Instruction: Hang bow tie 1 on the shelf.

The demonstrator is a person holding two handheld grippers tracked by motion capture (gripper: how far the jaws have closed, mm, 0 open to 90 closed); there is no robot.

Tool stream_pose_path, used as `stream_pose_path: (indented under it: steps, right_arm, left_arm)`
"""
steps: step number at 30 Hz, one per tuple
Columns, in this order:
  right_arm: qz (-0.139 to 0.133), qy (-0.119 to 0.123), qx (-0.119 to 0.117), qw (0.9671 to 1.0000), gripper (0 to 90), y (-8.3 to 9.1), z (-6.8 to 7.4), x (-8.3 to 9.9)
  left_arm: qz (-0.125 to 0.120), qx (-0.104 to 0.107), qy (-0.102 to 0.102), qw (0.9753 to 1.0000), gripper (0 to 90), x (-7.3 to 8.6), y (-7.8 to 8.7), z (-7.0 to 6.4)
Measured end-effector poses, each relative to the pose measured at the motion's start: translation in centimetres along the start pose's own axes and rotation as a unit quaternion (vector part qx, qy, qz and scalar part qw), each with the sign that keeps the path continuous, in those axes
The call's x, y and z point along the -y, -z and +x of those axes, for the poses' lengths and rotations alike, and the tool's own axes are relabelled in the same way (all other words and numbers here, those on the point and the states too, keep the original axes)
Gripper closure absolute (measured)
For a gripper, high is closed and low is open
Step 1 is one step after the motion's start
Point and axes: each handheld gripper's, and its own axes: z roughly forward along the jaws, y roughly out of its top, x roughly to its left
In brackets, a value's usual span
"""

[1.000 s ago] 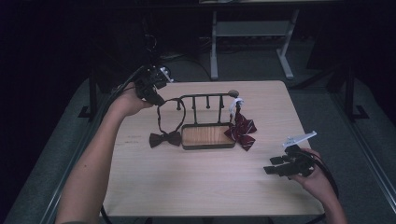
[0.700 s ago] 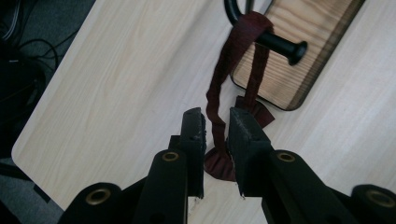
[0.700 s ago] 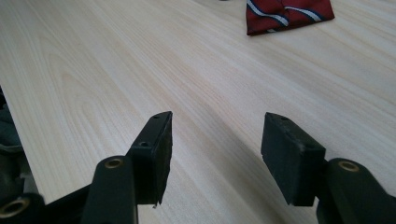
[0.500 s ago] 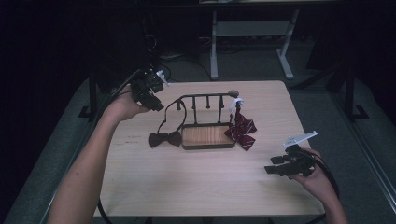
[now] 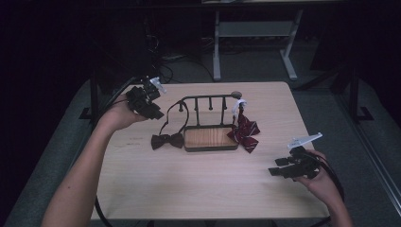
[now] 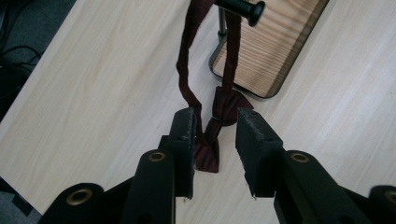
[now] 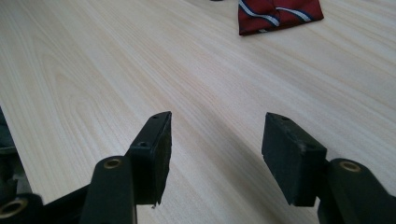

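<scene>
The dark bow tie (image 6: 212,140) hangs by its strap from the rack's (image 5: 208,100) nine-o'clock peg—so the left gripper (image 6: 215,123), jaws spread and empty, hovers above it, while the right gripper (image 5: 289,168) rests spread at four o'clock.

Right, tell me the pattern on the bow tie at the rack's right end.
Dark red bow tie with white-and-navy diagonal stripes; clearest in the right gripper view.
</scene>
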Motion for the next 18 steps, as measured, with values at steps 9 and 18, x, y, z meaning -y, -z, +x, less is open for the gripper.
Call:
stream_pose_path:
  steps: [9, 18]
  right_arm:
    - [-0.002, -0.002, 0.003, 1.0000, 42.3, 0.2, -0.2, 0.1]
    - [-0.002, -0.003, 0.004, 1.0000, 42.3, 0.2, -0.2, 0.1]
  left_arm:
    - [-0.017, 0.008, 0.001, 0.9998, 65.6, 1.5, -0.1, -0.9]
    - [-0.030, 0.013, 0.004, 0.9994, 63.8, 3.2, -0.3, -2.0]
